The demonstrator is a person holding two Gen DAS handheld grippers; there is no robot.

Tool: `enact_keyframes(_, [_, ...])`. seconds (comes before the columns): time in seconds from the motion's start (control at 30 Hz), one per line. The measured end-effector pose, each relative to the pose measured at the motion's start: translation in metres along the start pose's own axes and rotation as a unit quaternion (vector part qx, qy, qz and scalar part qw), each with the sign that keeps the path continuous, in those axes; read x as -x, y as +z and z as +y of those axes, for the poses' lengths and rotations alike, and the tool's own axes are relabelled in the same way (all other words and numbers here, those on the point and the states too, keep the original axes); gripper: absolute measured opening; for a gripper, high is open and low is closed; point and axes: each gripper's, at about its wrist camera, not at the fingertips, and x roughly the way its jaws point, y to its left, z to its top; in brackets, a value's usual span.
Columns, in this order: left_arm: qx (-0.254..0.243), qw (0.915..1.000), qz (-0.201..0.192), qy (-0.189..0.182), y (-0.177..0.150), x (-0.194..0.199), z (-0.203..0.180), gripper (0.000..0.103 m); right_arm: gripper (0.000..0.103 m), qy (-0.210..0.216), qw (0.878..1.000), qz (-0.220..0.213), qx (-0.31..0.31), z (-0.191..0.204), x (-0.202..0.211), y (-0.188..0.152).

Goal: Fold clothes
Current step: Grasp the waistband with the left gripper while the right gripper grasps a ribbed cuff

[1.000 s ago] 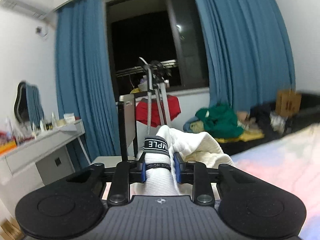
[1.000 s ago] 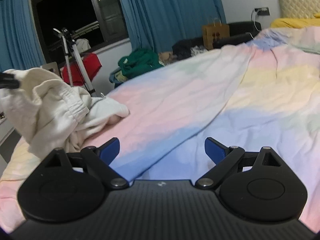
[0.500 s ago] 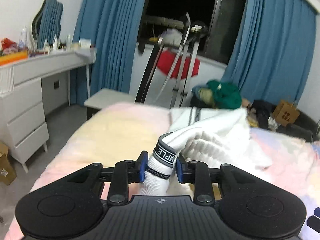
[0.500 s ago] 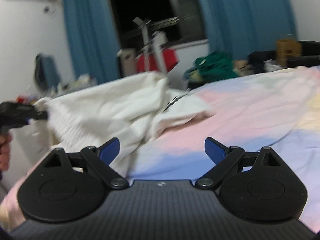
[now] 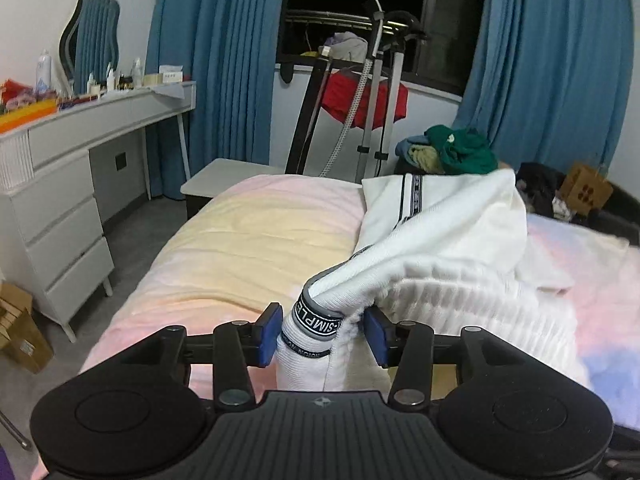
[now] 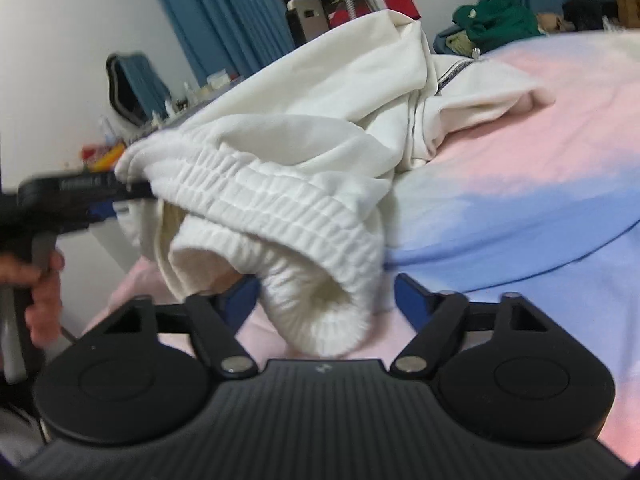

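Observation:
White trousers (image 5: 440,248) with a ribbed waistband and black lettered trim lie bunched on the pastel bed (image 5: 240,240). My left gripper (image 5: 322,334) has a banded cuff between its blue pads; the jaws are opening, but the fabric still touches both pads. In the right wrist view the trousers (image 6: 300,160) hang lifted from that left gripper (image 6: 80,196). My right gripper (image 6: 326,300) is closing around a rolled fold of the waistband; its pads stand just clear of the cloth.
A white dresser (image 5: 60,184) with bottles lines the left wall, with a low bench (image 5: 228,172) at the bed's end. A clothes rack (image 5: 372,92), a green clothes pile (image 5: 460,152) and a cardboard box (image 5: 584,188) stand by the blue curtains. A hand (image 6: 40,288) grips the left tool.
The left gripper came down toward the bed with the cuff and its jaws widened. The right gripper swung left onto the waistband and its jaws narrowed.

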Motion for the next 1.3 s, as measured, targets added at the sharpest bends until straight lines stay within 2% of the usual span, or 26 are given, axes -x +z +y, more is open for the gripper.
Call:
enact_keyframes(0.13, [-0.007,0.9999,0.003,0.012,0.002,-0.008,-0.009,0.048,0.071,0.022,1.000,-0.016,0.013,0.008,0.010,0.006])
enact_keyframes(0.43, [0.007,0.9999,0.015,0.004,0.002,-0.021,-0.001,0.051,0.059,0.051,0.993,-0.003,-0.104,-0.021,0.023,0.010])
enact_keyframes(0.6, [0.026,0.9995,0.016,0.004,0.002,-0.026,0.007,0.051,0.058,0.055,0.993,-0.002,-0.107,-0.018,0.027,0.013])
enact_keyframes(0.73, [0.017,0.9997,0.010,0.016,0.003,-0.030,0.007,0.051,0.059,0.060,0.992,-0.011,-0.106,-0.015,0.031,0.016])
enact_keyframes(0.83, [0.018,0.9996,0.010,0.021,0.004,-0.034,0.008,0.051,0.058,0.030,0.996,-0.018,-0.076,-0.010,0.031,0.017])
enact_keyframes(0.9, [0.019,0.9995,0.012,0.024,0.005,-0.037,0.007,0.052,0.056,0.017,0.997,0.003,-0.070,-0.010,0.025,0.014])
enact_keyframes(0.93, [0.017,0.9994,0.012,0.026,0.005,-0.038,0.007,0.052,0.043,0.012,0.997,0.016,-0.070,-0.011,0.020,0.012])
enact_keyframes(1.0, [0.015,0.9994,0.014,0.029,0.005,-0.039,0.006,0.052,0.034,0.010,0.996,0.038,-0.077,-0.012,0.014,0.007])
enact_keyframes(1.3, [-0.003,0.9994,0.020,0.029,0.004,-0.036,0.005,0.054,0.035,-0.012,0.998,0.035,-0.054,-0.008,0.013,0.000])
